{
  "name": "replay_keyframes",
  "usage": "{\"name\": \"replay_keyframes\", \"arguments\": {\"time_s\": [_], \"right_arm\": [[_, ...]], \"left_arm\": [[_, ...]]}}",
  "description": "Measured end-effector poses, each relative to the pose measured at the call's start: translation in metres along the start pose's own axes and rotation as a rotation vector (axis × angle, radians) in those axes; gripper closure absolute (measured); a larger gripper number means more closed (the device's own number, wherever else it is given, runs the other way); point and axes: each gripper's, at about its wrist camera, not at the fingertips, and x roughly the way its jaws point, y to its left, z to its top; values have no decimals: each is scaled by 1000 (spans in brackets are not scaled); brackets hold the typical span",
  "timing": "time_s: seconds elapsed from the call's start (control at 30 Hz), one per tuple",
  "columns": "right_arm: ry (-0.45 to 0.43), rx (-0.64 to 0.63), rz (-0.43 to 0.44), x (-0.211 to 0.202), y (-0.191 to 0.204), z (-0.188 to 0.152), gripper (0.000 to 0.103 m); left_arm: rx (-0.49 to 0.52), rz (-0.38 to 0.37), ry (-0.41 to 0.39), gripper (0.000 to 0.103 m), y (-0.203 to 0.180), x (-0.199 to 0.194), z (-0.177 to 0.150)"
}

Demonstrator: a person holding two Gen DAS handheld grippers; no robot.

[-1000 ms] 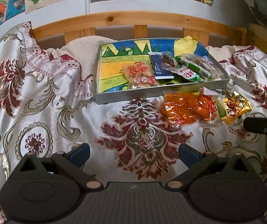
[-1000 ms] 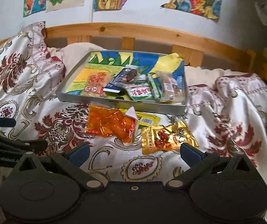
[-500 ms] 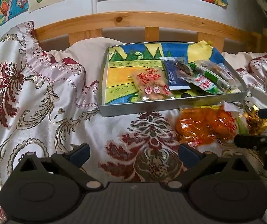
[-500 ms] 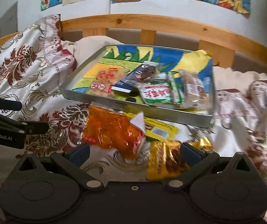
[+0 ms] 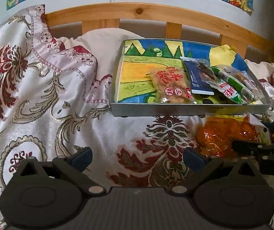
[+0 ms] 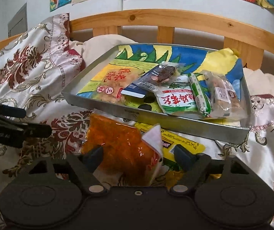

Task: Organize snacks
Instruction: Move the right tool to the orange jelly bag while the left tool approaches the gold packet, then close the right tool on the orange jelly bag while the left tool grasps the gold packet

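Right gripper (image 6: 137, 158), a black two-finger tool with blue pads, has just been narrowing its jaws around the crinkly orange plastic snack bag (image 6: 121, 149), which lies between them on the floral satin bedspread (image 6: 31, 80) just in front of the shallow grey metal tray (image 6: 175, 119); whether the pads already press on the film I cannot tell, so I judge it not yet gripped. That bag looks light, soft and slippery, likely to crumple and slide, so pinching a bunched fold near its middle, or the sealed white corner flap, seems safest. A yellow flat packet (image 6: 183, 143) lies partly under it and could be dragged along. Left gripper (image 5: 137, 158) hovers with jaws wide and nothing between them over bare bedspread. Several packets already lie in the tray, whose near wall stands in the way and must be cleared.
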Motion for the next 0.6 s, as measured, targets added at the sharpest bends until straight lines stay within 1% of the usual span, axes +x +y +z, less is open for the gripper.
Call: {"name": "replay_keyframes", "arguments": {"time_s": [0.03, 0.1, 0.2, 0.27, 0.3, 0.37, 0.6], "right_arm": [[4, -8, 8, -1, 2, 0, 32], [16, -35, 19, -2, 8, 0, 36], [30, -81, 12, 1, 16, -3, 38], [36, -70, 13, 3, 14, -3, 43], [38, -63, 3, 3, 13, -3, 48], [37, -66, -7, 1, 13, -2, 53], [45, -129, -57, -13, 24, -1, 57]], "left_arm": [[-1, -3, 1, 0, 0, 0, 0], [1, -9, 0, 0, -1, 0, 0], [5, -17, -2, 0, -3, 0, 0], [4, -24, -2, 0, -5, 0, 0], [1, -28, -1, 0, -5, -1, 0], [-1, -34, 1, 0, -7, -1, 0], [17, -61, -5, 0, -17, -6, 1]]}}
